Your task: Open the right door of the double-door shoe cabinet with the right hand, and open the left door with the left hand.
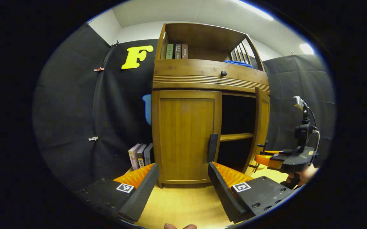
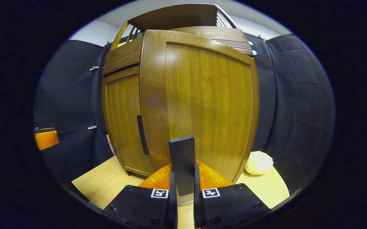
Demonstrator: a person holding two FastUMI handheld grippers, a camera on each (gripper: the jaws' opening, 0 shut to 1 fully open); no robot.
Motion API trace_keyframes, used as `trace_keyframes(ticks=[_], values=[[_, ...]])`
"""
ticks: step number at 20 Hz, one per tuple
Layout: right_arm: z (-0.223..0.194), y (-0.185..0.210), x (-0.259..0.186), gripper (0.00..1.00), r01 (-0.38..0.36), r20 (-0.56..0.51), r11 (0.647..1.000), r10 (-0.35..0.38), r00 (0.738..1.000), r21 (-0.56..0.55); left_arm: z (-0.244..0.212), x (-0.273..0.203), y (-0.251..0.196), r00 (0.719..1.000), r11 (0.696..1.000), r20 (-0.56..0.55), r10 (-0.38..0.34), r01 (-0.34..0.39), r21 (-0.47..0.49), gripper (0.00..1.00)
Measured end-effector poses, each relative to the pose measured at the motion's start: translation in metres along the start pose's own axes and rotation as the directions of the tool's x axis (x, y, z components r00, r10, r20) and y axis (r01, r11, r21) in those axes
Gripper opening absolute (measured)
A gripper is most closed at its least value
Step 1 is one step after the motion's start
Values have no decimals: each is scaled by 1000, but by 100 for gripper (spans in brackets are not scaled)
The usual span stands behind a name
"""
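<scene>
The wooden shoe cabinet [image 1: 208, 81] stands straight ahead in the left gripper view. Its left door [image 1: 186, 136] is closed, and a dark vertical handle [image 1: 213, 148] sits at that door's right edge. My left gripper [image 1: 183, 168] is open in front of this door, its right finger just below the handle and apart from it. The right door [image 1: 262, 127] is swung outward, showing a dark interior with a shelf [image 1: 236, 137]. My right gripper [image 2: 182, 173] is shut on the right door's handle [image 2: 182, 159]; farther off it appears as the right gripper [image 1: 263, 156] at the door's edge.
Several books [image 1: 141, 156] stand on the wooden floor [image 1: 183, 203] left of the cabinet. Above the doors is a drawer with a round knob [image 1: 223, 73], then an open shelf with books [image 1: 177, 51] and a blue item [image 1: 239, 63]. A pale round object [image 2: 259, 163] lies right of the cabinet.
</scene>
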State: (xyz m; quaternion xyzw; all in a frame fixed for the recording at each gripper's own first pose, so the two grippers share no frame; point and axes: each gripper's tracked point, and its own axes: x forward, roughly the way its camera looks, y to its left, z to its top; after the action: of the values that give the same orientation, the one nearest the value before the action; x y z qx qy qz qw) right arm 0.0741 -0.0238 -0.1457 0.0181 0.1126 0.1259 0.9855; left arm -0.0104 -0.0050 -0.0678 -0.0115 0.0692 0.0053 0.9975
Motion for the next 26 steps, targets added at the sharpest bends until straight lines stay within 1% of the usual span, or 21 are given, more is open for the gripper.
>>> trace_keyframes(ticks=[1,2,3,6,7,9,11,14,18,19,20,23,26], values=[[0,-6,-7,23,10,-2,1000,-10,1000,3,1,1,-6,1000,1000,4,4,-4,-3,96],[-1,-12,-14,19,21,-4,1000,-21,1000,9,4,2,-13,1000,1000,11,6,-6,-7,96],[-2,-18,-22,23,36,-8,999,-36,999,13,8,3,-19,1000,1000,19,11,-11,-8,96],[-3,-39,-43,23,77,-18,997,-77,997,-14,16,8,-37,999,999,31,36,-36,-9,96],[-4,-47,-49,23,81,-20,997,-81,996,-16,21,9,-45,999,999,40,37,-36,-13,96],[-6,-64,-61,23,84,-30,996,-83,996,13,31,10,-61,998,999,62,28,-27,-20,96],[-7,-82,-71,23,97,-39,995,-96,995,35,38,13,-71,996,999,77,34,-33,-11,96],[-4,-107,-87,21,114,-29,992,-113,993,60,37,20,-90,997,1000,74,28,-28,-1,96],[0,-140,-97,21,139,-28,988,-137,990,61,36,27,-114,998,1000,61,17,-18,17,96],[0,-149,-98,21,143,-27,988,-142,990,61,37,29,-120,998,1000,62,14,-15,21,96],[0,-155,-100,17,135,-26,989,-134,991,66,38,31,-126,998,1000,62,14,-16,26,96],[2,-168,-103,17,124,-26,989,-122,992,80,40,37,-142,998,999,62,7,-9,31,96],[6,-178,-110,16,130,-15,989,-130,991,69,41,43,-157,998,999,62,2,-5,38,96]])
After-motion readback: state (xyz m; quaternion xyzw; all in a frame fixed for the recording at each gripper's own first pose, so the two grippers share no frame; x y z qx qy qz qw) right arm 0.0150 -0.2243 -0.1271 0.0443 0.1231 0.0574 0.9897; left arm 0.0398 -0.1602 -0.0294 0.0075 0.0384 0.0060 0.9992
